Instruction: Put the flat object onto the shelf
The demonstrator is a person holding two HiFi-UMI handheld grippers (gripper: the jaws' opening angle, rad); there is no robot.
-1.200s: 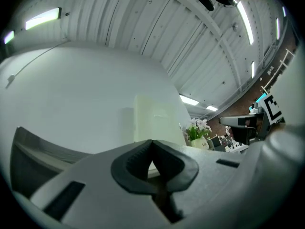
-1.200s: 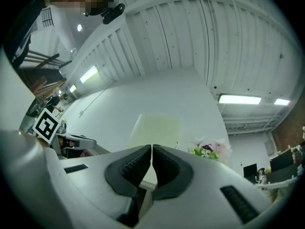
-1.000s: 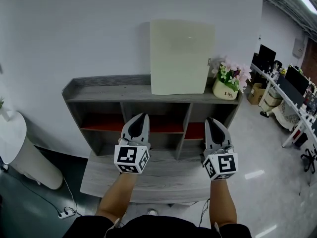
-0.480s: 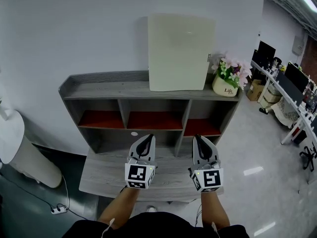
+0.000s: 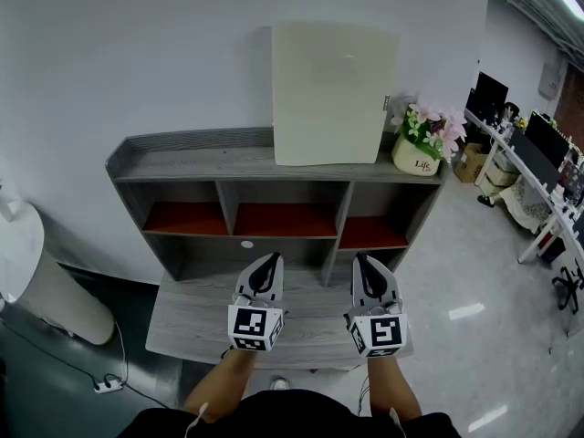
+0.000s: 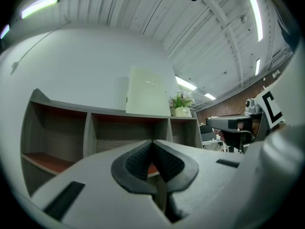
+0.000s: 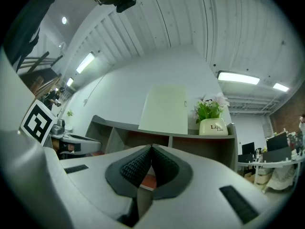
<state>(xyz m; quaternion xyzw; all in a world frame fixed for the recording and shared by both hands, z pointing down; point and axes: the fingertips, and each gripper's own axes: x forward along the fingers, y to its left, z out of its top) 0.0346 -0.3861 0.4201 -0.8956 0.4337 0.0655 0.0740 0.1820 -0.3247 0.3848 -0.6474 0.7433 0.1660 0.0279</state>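
A flat pale cream panel (image 5: 334, 93) stands upright on top of the grey shelf unit (image 5: 201, 165), leaning against the white wall; it also shows as the panel (image 6: 148, 98) and the panel (image 7: 166, 109) in the gripper views. My left gripper (image 5: 265, 265) is shut and empty, held low over the grey bench (image 5: 187, 329) in front of the shelf. My right gripper (image 5: 362, 264) is beside it, also shut with nothing between its pads. Both are well below and in front of the panel.
A white pot of pink flowers (image 5: 423, 144) stands on the shelf top right of the panel. The shelf has three red-floored compartments (image 5: 285, 219). A white round table (image 5: 26, 261) is at the left; office desks (image 5: 538, 179) lie at the right.
Both grippers have drawn back and down from the shelf compartments toward the bench and moved closer together. The panel stays on the shelf top.
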